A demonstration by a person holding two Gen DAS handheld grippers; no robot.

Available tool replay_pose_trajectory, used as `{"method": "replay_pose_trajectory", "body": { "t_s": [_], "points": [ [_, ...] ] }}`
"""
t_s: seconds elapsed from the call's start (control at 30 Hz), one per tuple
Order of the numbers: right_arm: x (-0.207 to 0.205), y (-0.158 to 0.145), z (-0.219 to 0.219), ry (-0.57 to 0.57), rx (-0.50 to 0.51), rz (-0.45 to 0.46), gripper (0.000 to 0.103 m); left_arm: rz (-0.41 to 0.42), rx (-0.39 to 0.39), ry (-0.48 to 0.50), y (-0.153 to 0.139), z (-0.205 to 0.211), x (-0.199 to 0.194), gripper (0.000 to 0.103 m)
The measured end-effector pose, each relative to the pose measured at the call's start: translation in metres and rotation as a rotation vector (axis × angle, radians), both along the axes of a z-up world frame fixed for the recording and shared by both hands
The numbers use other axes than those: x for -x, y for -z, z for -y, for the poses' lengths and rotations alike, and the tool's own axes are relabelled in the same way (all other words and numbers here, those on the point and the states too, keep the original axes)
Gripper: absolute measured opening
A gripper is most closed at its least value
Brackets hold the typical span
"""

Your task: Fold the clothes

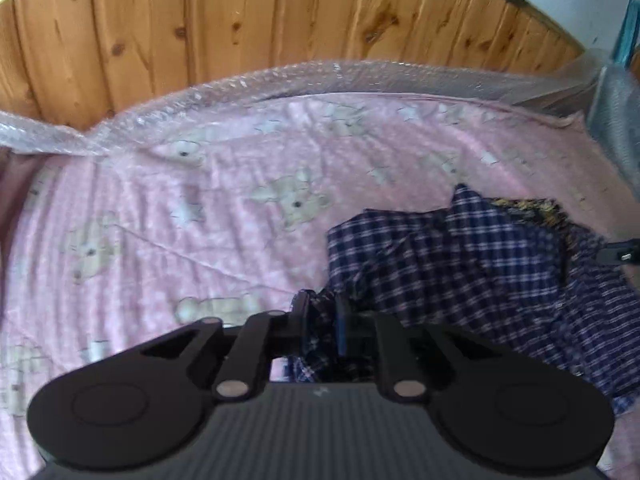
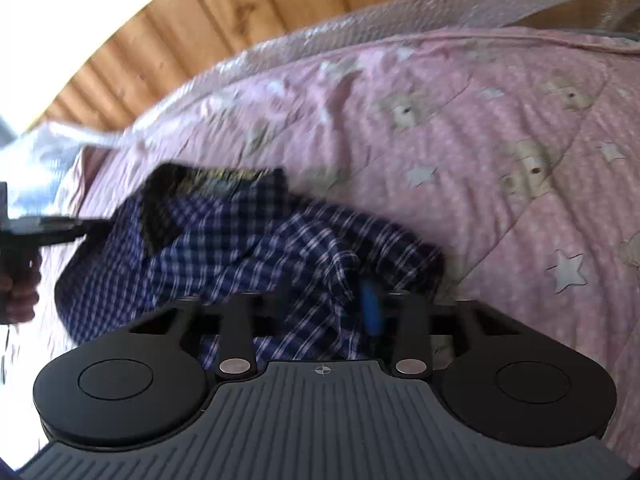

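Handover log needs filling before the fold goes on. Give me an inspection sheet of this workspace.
Surface: pink quilted bedspread with bear and star print, wrinkled.
Job's things: navy and white checked shirt, crumpled, unfolded; dark patterned lining shows at its far edge.
Clutter: clear bubble wrap along the bed's far edge.
Grippers: left gripper shut on shirt fabric; right gripper over the shirt, fabric between its fingers, blurred, closure unclear.
Cables: nothing seen.
Surroundings: knotty pine plank wall behind the bed.

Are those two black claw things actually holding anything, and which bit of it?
Both pinch the checked shirt: the left gripper and right gripper each on a bunched fold, exact part unclear.
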State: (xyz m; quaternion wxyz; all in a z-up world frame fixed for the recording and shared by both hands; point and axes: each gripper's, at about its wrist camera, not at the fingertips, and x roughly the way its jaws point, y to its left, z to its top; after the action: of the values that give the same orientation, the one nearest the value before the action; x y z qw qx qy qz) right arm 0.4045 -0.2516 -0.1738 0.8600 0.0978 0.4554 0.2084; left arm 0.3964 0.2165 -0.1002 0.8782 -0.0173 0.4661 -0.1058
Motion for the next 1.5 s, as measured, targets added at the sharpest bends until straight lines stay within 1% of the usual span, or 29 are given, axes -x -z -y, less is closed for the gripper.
{"method": "replay_pose_trajectory", "body": {
  "t_s": [0.03, 0.07, 0.1, 0.13, 0.2, 0.27, 0.3, 0.37, 0.43, 0.5, 0.57, 0.63, 0.7, 0.73, 0.77, 0.8, 0.87, 0.93, 1.0, 1.03, 1.1, 1.17, 1.27, 1.33, 1.37, 1.4, 1.43, 1.47, 1.5],
  "points": [
    [-0.002, 0.001, 0.001, -0.001, -0.008, -0.006, 0.045, -0.003, 0.008, 0.005, 0.001, -0.001, -0.001, 0.017],
    [-0.005, 0.003, 0.001, -0.007, -0.012, -0.017, 0.034, -0.006, 0.016, 0.009, 0.003, -0.001, -0.002, 0.017],
    [-0.006, 0.003, 0.001, -0.018, -0.012, -0.019, 0.0, 0.007, 0.015, 0.012, 0.002, -0.001, -0.002, 0.008],
    [-0.007, 0.002, 0.0, -0.029, -0.011, -0.015, 0.0, 0.029, 0.017, 0.013, -0.001, -0.002, -0.001, 0.007],
    [0.0, -0.01, 0.003, -0.024, -0.015, 0.024, 0.0, 0.094, 0.063, 0.019, -0.016, -0.004, 0.002, 0.006],
    [0.008, -0.025, 0.009, -0.005, -0.016, 0.066, 0.0, 0.135, 0.112, 0.028, -0.028, -0.004, -0.005, 0.006],
    [0.011, -0.028, 0.014, 0.013, -0.012, 0.071, 0.0, 0.155, 0.137, 0.033, -0.034, -0.004, -0.008, 0.006],
    [0.012, -0.027, 0.023, 0.049, -0.002, 0.06, 0.0, 0.12, 0.123, 0.034, -0.027, 0.002, -0.028, 0.006],
    [0.006, -0.012, 0.028, 0.071, 0.013, 0.019, 0.0, 0.04, 0.042, 0.028, -0.006, 0.012, -0.051, 0.006],
    [-0.003, 0.007, 0.027, 0.079, 0.02, -0.026, 0.0, -0.045, -0.035, 0.03, 0.014, 0.026, -0.065, 0.008],
    [-0.009, 0.016, 0.023, 0.077, 0.024, -0.028, 0.0, -0.045, -0.085, 0.041, 0.015, 0.036, -0.066, 0.009],
    [-0.013, 0.015, 0.023, 0.086, 0.018, -0.04, 0.0, -0.051, -0.12, 0.034, 0.014, 0.042, -0.066, 0.01],
    [-0.011, 0.012, 0.022, 0.082, 0.036, -0.044, 0.0, -0.052, -0.142, 0.01, 0.013, 0.04, -0.065, 0.023],
    [-0.009, 0.008, 0.021, 0.09, 0.051, -0.047, 0.002, -0.052, -0.153, -0.002, 0.012, 0.04, -0.065, 0.026],
    [-0.008, 0.003, 0.02, 0.107, 0.068, -0.052, 0.027, -0.06, -0.16, -0.024, 0.008, 0.038, -0.064, 0.029],
    [-0.002, -0.005, 0.02, 0.138, 0.104, -0.036, 0.049, -0.063, -0.157, -0.038, 0.002, 0.037, -0.06, 0.029],
    [0.016, -0.03, 0.018, 0.196, 0.143, 0.043, 0.048, -0.048, -0.157, -0.058, -0.011, 0.034, -0.053, 0.028],
    [0.04, -0.055, 0.012, 0.238, 0.125, 0.111, 0.049, -0.031, -0.156, -0.069, -0.025, 0.034, -0.041, 0.028],
    [0.062, -0.069, -0.003, 0.215, 0.072, 0.137, 0.049, -0.01, -0.154, -0.078, -0.036, 0.035, -0.03, 0.028],
    [0.071, -0.07, -0.015, 0.181, 0.049, 0.131, 0.048, -0.008, -0.146, -0.074, -0.038, 0.037, -0.024, 0.028],
    [0.08, -0.062, -0.039, 0.102, 0.049, 0.107, 0.048, -0.003, -0.13, -0.065, -0.042, 0.041, -0.014, 0.03],
    [0.086, -0.048, -0.06, 0.029, 0.084, 0.093, 0.048, -0.029, -0.126, -0.053, -0.031, 0.045, -0.01, 0.03],
    [0.088, -0.024, -0.071, -0.019, 0.149, 0.057, 0.048, -0.068, -0.177, -0.036, -0.006, 0.049, -0.009, 0.031],
    [0.089, -0.01, -0.062, -0.029, 0.204, 0.029, 0.046, -0.093, -0.197, -0.047, 0.011, 0.045, -0.01, 0.032],
    [0.09, -0.004, -0.054, -0.03, 0.232, 0.018, 0.046, -0.081, -0.195, -0.059, 0.014, 0.043, -0.008, 0.038],
    [0.091, 0.002, -0.047, -0.029, 0.248, 0.011, 0.048, -0.081, -0.2, -0.076, 0.016, 0.039, -0.008, 0.047],
    [0.092, 0.004, -0.038, -0.023, 0.244, 0.006, 0.049, -0.088, -0.199, -0.093, 0.015, 0.036, -0.008, 0.048],
    [0.094, 0.005, -0.028, -0.009, 0.234, -0.004, 0.053, -0.096, -0.186, -0.102, 0.014, 0.033, -0.008, 0.047],
    [0.095, 0.004, -0.02, 0.013, 0.233, -0.022, 0.055, -0.099, -0.181, -0.106, 0.011, 0.032, -0.006, 0.045]
  ]
}}
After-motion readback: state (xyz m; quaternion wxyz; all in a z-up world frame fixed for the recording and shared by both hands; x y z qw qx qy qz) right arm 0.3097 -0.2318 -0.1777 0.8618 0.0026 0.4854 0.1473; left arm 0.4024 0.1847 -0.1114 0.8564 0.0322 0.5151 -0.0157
